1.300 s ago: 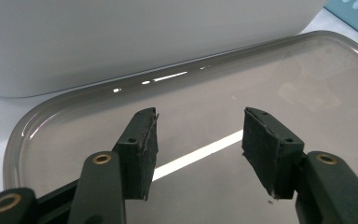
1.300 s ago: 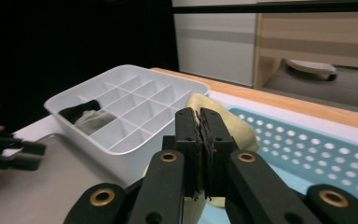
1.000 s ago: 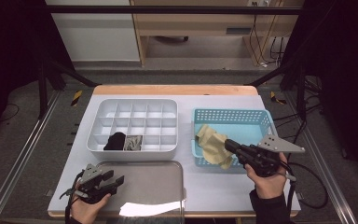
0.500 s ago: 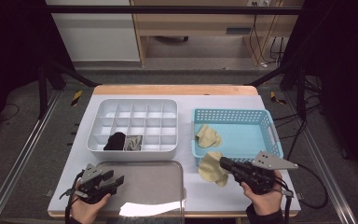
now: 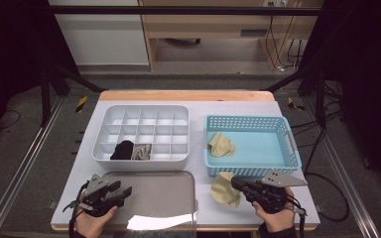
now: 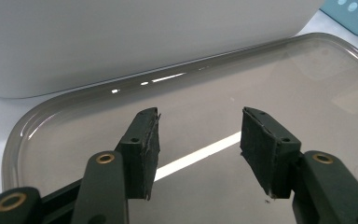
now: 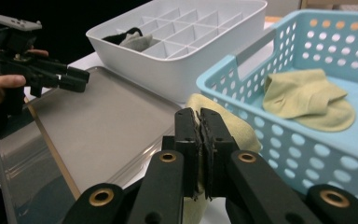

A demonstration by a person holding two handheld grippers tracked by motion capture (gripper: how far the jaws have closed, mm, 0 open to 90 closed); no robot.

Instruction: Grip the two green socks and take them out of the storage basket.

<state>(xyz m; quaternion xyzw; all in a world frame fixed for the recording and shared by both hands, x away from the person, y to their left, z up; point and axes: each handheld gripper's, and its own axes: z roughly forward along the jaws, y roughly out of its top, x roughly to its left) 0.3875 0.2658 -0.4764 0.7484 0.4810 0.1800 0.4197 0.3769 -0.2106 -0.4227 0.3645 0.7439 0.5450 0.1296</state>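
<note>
Right tongs [image 5: 237, 183] were clamped on a yellow sock [image 5: 224, 189], out of the basket [image 5: 252, 171], low over the surface at five o'clock. Left tongs [image 5: 122, 191] waited apart over the tray [image 5: 173, 196]. Best kept pinched and carried across to nine o'clock, set down flat.

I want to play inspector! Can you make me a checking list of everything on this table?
Surface: white table, tidy.
Job's things: yellow sock held out in front of the blue basket; another yellow sock inside it.
Clutter: white divided box with a black and a grey sock; grey tray.
Grippers: right gripper shut on the sock; left gripper open over the tray.
Cables: trailing from both grippers.
Surroundings: dark floor, metal rails.
</note>
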